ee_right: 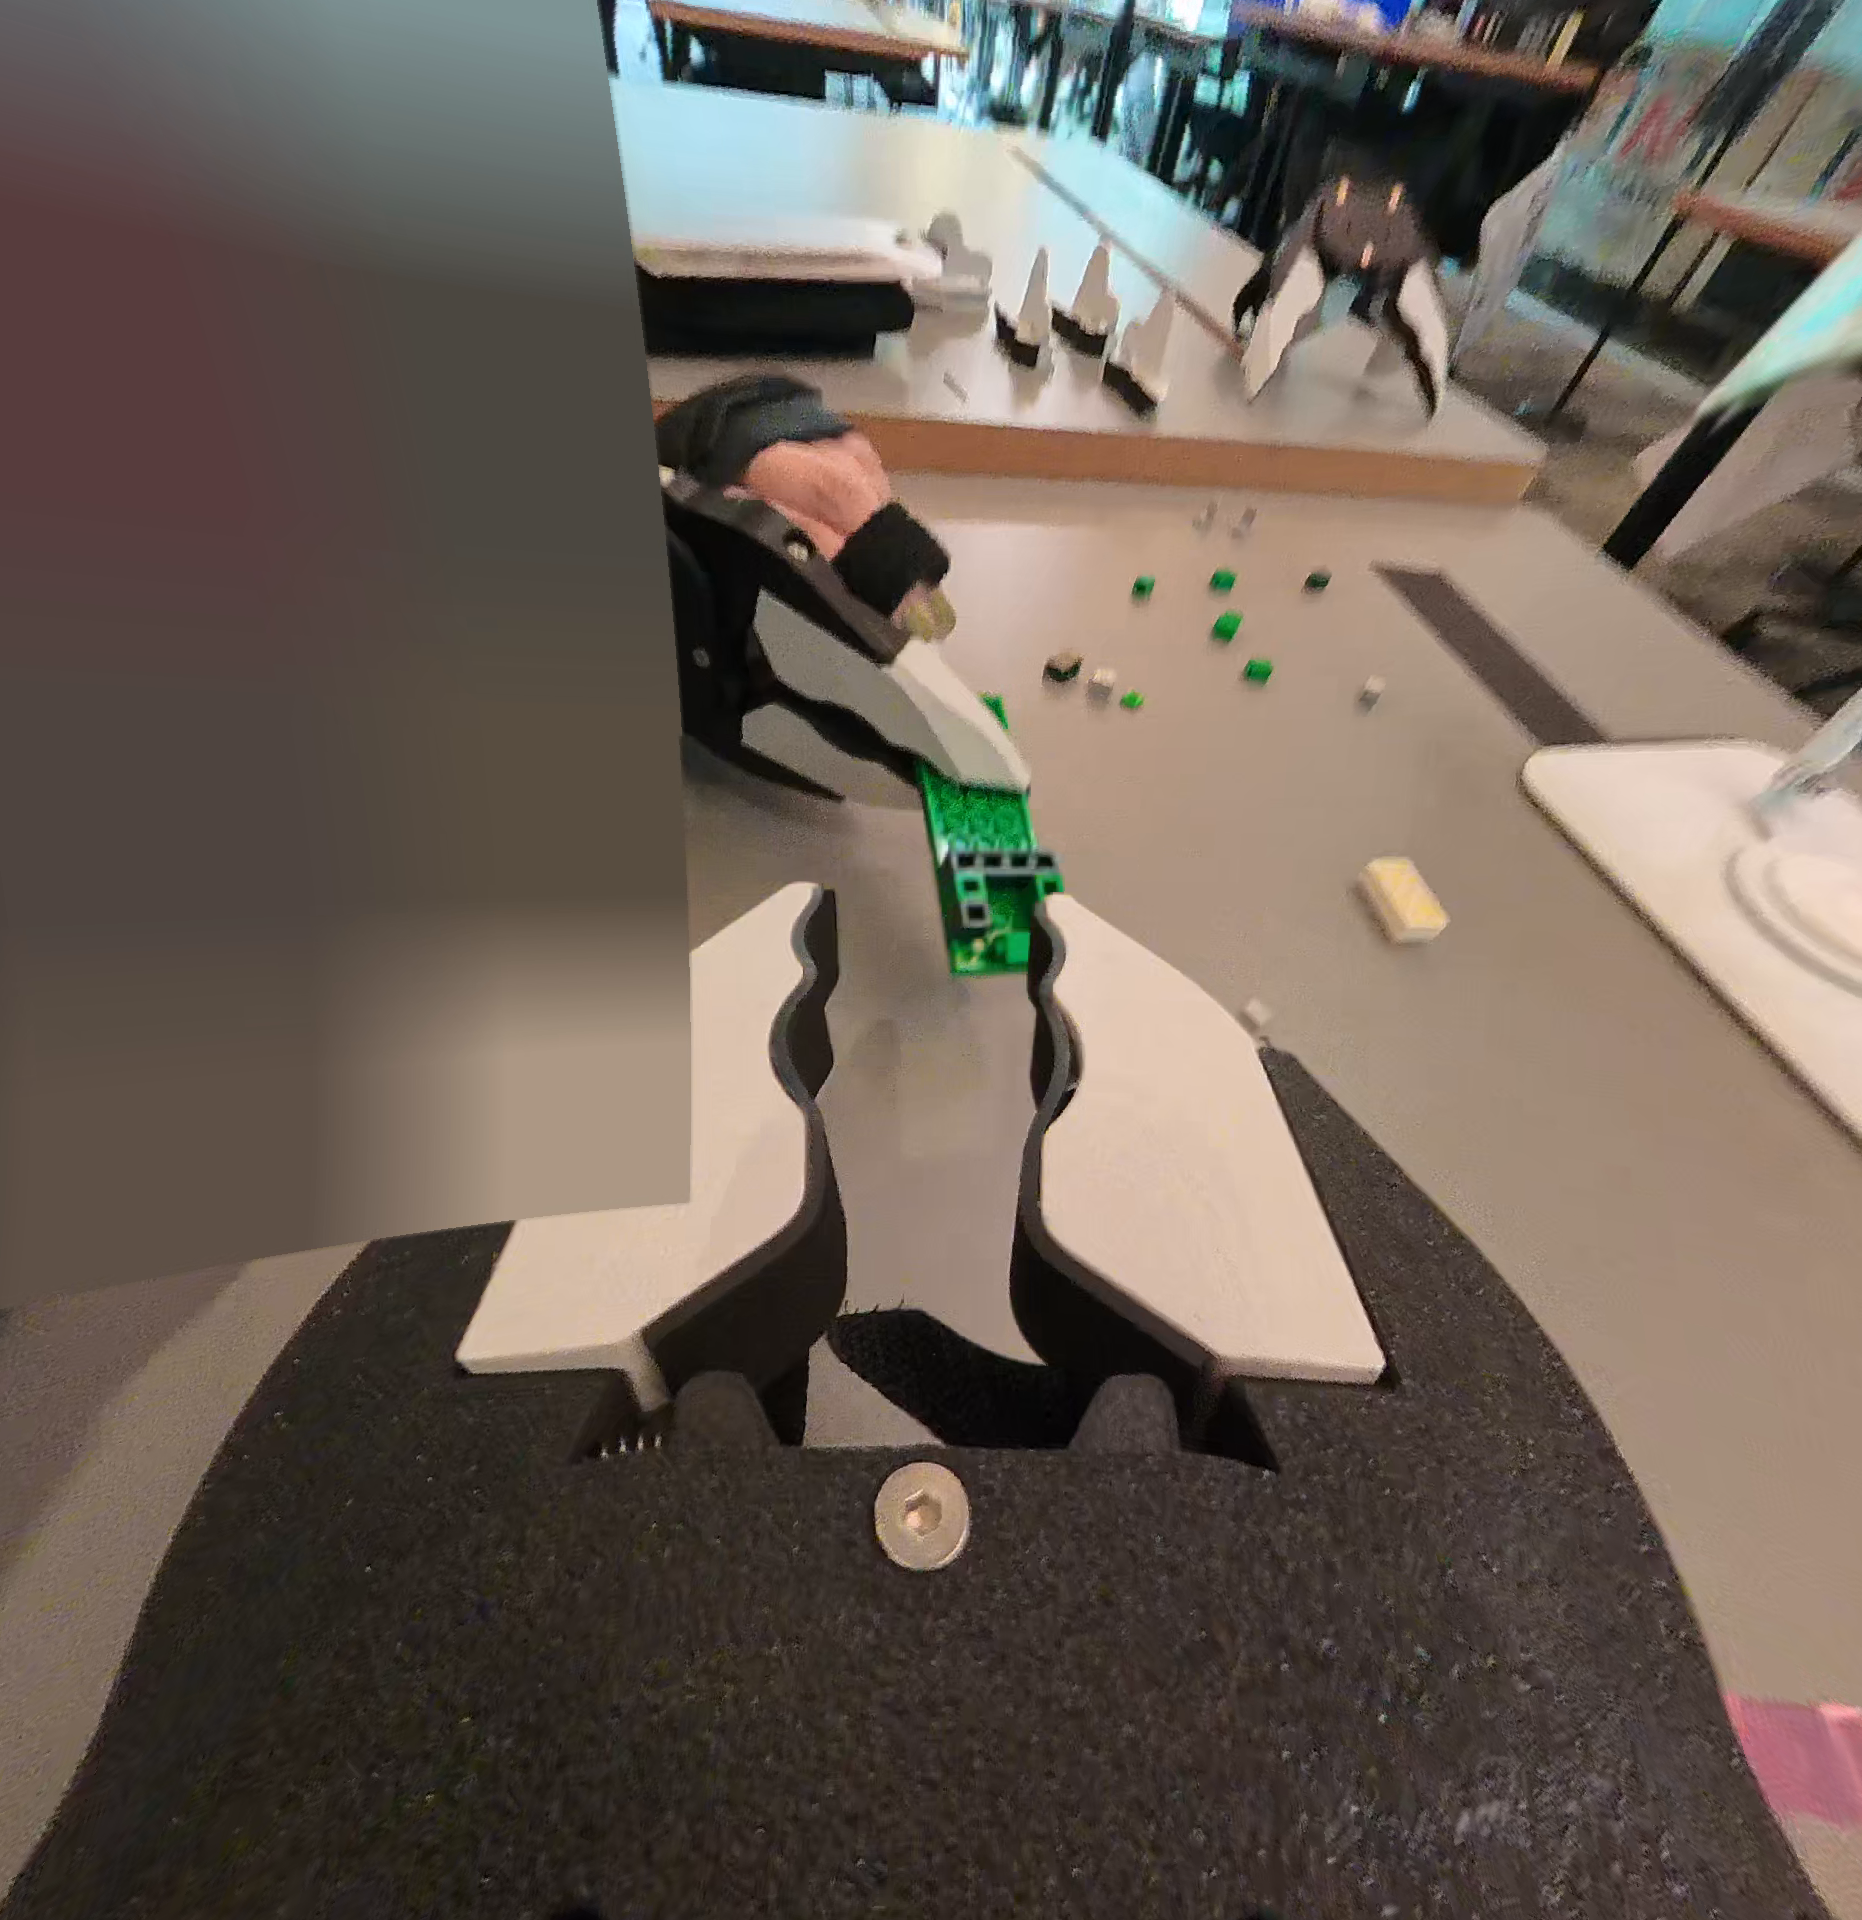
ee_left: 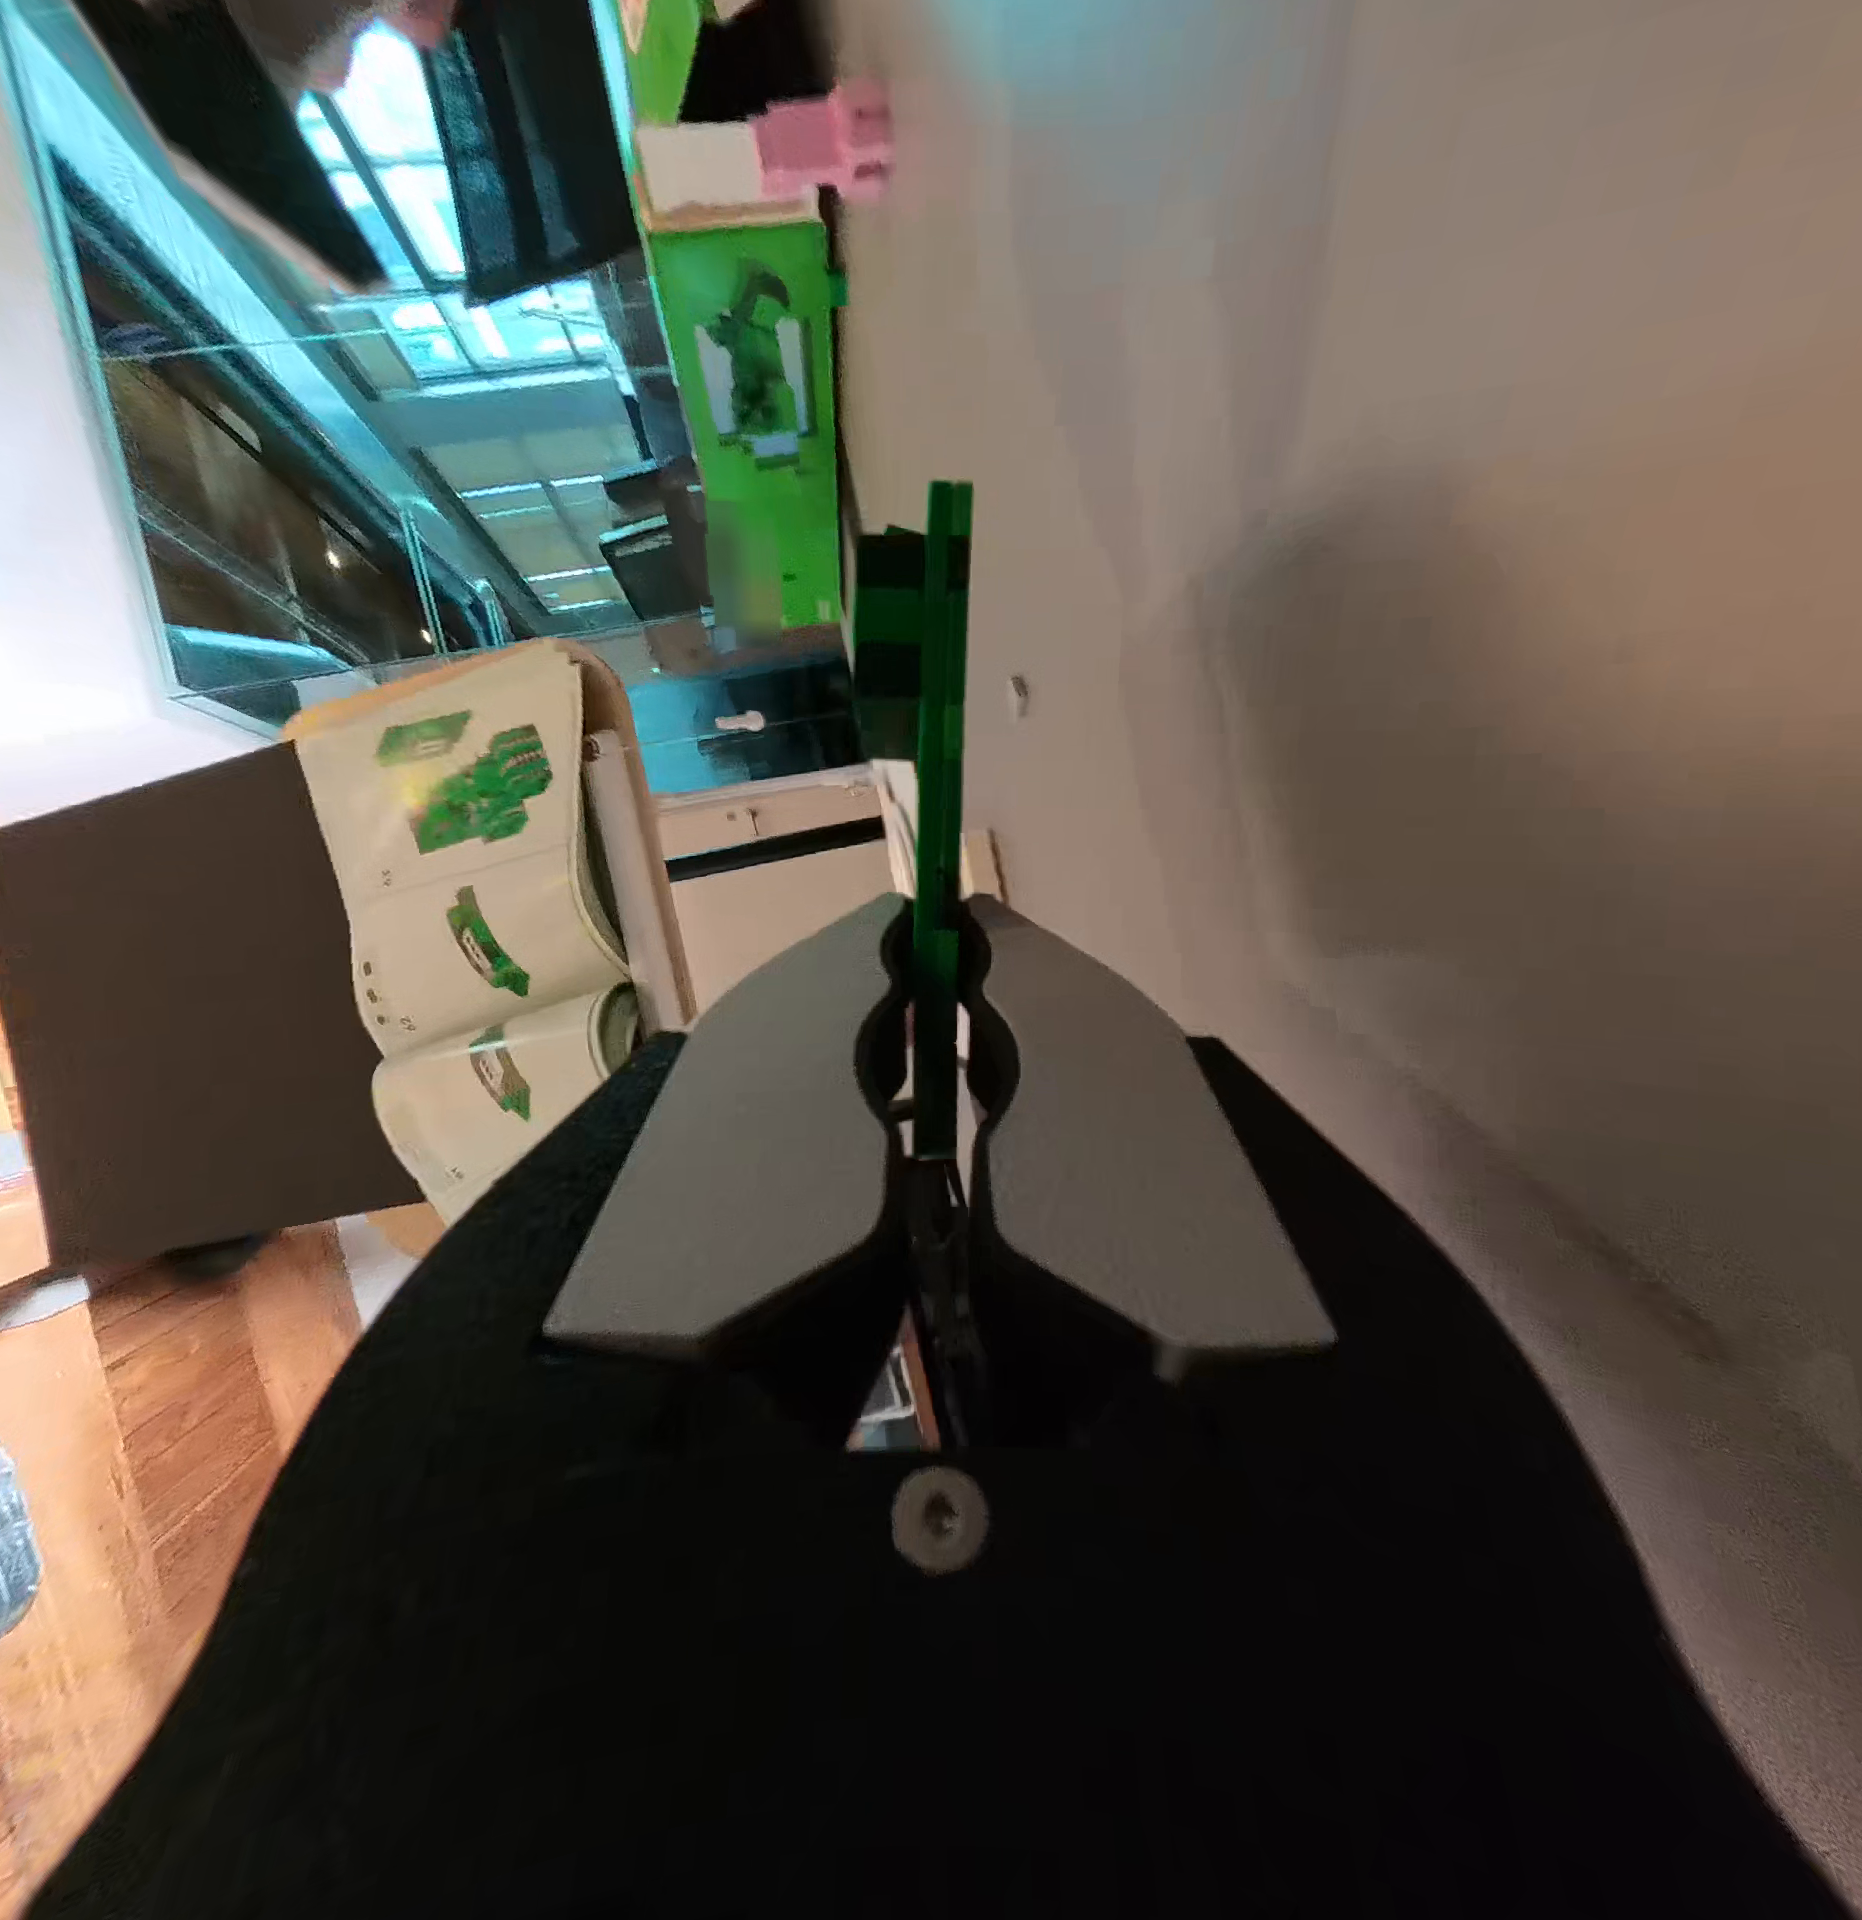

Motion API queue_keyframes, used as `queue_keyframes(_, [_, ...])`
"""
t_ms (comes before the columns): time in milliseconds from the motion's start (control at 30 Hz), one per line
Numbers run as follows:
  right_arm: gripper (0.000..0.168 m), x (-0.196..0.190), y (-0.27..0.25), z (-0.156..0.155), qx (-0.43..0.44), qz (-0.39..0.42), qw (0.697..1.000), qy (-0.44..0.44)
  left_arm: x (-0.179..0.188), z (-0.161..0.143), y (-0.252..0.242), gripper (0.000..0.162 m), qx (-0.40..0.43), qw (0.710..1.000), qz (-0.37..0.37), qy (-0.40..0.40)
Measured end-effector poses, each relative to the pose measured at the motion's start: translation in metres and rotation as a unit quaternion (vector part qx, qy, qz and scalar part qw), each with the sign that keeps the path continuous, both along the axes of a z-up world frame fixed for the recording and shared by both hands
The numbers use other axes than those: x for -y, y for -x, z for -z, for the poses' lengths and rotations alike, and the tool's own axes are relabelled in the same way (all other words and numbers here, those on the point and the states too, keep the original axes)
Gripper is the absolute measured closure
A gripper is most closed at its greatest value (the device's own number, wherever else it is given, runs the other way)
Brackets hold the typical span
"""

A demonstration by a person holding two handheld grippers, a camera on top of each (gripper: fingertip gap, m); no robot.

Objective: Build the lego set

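Observation:
My left gripper (ee_left: pixel 937 914) is shut on a green lego plate assembly (ee_left: pixel 942 727), seen edge-on and rolled sideways, with dark green and black bricks on one face. In the right wrist view the same assembly (ee_right: pixel 984 883) hangs above the grey table (ee_right: pixel 1426 1143) in the left gripper (ee_right: pixel 994 764), held by a gloved hand (ee_right: pixel 854 520). My right gripper (ee_right: pixel 932 935) is open and empty, its fingertips just below and beside the assembly's free end. Several small green, black and white loose bricks (ee_right: pixel 1223 623) lie farther back on the table.
A cream brick (ee_right: pixel 1403 899) lies right of the assembly. A white tray (ee_right: pixel 1685 883) with a clear stand sits at the right edge. Spare gripper fingers (ee_right: pixel 1093 301) and another gripper (ee_right: pixel 1342 301) stand at the back. An instruction booklet (ee_left: pixel 470 914) and green box (ee_left: pixel 766 416) show in the left wrist view.

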State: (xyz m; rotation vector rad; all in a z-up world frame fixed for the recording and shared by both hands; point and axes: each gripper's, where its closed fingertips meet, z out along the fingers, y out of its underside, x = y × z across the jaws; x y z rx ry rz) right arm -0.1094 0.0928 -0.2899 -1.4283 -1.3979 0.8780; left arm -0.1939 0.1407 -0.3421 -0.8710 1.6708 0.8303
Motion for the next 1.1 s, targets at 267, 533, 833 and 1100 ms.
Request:
queue_keyframes(267, [0.146, -0.017, 0.007, 0.056, 0.095, 0.025, 0.994, 0.05, 0.002, 0.009, -0.007, 0.157, 0.025, 0.999, 0.018, 0.033])
queue_keyframes(533, [0.145, 0.0, -0.015, 0.071, 0.131, -0.048, 0.982, 0.123, -0.003, 0.014, 0.004, 0.157, 0.094, 0.989, 0.007, 0.116])
queue_keyframes(833, [0.156, 0.001, -0.019, 0.09, 0.21, 0.017, 0.972, 0.107, 0.001, 0.017, 0.002, 0.156, 0.105, 0.983, 0.015, 0.151])
queue_keyframes(1100, [0.159, 0.002, -0.014, 0.098, 0.379, 0.054, 0.921, 0.074, 0.001, 0.019, 0.004, 0.156, 0.092, 0.984, 0.007, 0.153])
